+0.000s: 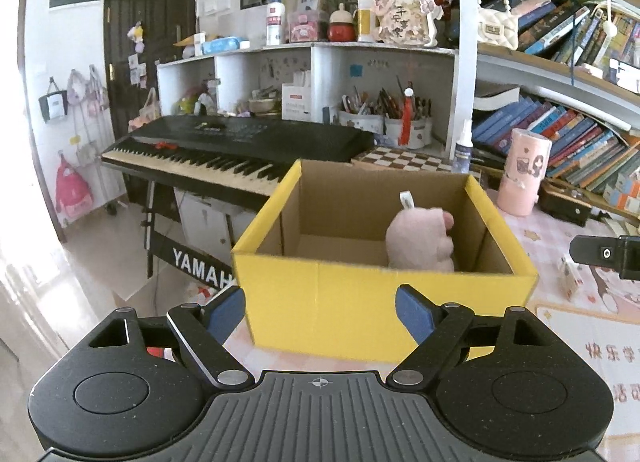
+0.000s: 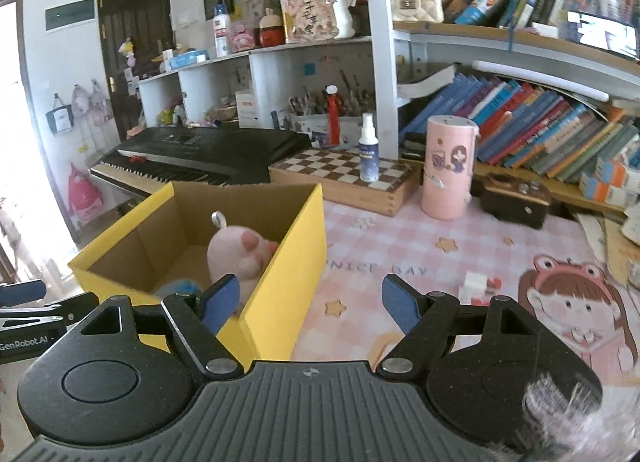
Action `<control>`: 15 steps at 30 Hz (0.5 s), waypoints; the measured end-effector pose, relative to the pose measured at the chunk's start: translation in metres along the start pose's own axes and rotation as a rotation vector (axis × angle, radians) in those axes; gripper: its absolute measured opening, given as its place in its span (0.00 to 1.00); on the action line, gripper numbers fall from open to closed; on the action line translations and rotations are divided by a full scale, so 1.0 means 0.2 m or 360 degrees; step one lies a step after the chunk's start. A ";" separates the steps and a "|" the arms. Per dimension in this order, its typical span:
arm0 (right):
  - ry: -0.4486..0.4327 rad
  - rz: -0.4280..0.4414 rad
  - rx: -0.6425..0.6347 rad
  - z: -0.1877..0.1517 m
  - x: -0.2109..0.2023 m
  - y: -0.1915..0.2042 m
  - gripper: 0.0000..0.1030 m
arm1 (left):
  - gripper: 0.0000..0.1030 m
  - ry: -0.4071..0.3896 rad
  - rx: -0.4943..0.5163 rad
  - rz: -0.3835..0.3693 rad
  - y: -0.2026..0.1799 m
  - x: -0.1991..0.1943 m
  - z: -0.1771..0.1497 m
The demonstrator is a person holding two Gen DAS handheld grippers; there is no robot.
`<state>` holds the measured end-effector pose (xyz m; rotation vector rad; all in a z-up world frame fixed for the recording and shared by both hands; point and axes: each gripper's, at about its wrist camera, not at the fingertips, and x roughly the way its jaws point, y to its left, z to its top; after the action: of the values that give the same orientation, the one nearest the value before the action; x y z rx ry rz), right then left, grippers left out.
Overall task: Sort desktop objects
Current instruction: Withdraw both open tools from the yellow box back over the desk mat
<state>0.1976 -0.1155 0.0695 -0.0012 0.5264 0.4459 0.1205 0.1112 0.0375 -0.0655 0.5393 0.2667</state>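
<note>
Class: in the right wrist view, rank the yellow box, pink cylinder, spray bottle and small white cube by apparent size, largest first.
1. yellow box, though it is nearest the camera
2. pink cylinder
3. spray bottle
4. small white cube, though it is blurred, so only roughly judged

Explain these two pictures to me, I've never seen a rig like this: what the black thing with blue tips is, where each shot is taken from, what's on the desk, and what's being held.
There is no robot here. A person holds a two-finger gripper in each hand, and a fisheye camera on each looks forward along its blue-padded fingers. One picture comes from the left gripper, the other from the right gripper. Both are open and hold nothing.

On the pink desk mat stands a yellow cardboard box with a pink plush toy and something blue inside. A small white box lies on the mat right of it. Behind stand a pink cylinder and a chessboard carrying a spray bottle.
</note>
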 end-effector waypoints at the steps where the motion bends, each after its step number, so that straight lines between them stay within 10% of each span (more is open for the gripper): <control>1: 0.0002 -0.0010 0.0008 -0.02 -0.02 0.01 0.75 | 0.82 0.0006 0.0000 -0.0001 0.01 -0.02 -0.02; 15: 0.0075 -0.0081 0.0071 -0.32 -0.27 0.17 0.75 | 0.82 0.0055 0.0002 0.0000 0.11 -0.23 -0.20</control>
<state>0.1104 -0.1148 0.0441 0.0176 0.5815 0.3848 0.0573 0.1158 0.0280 -0.0686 0.5738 0.2658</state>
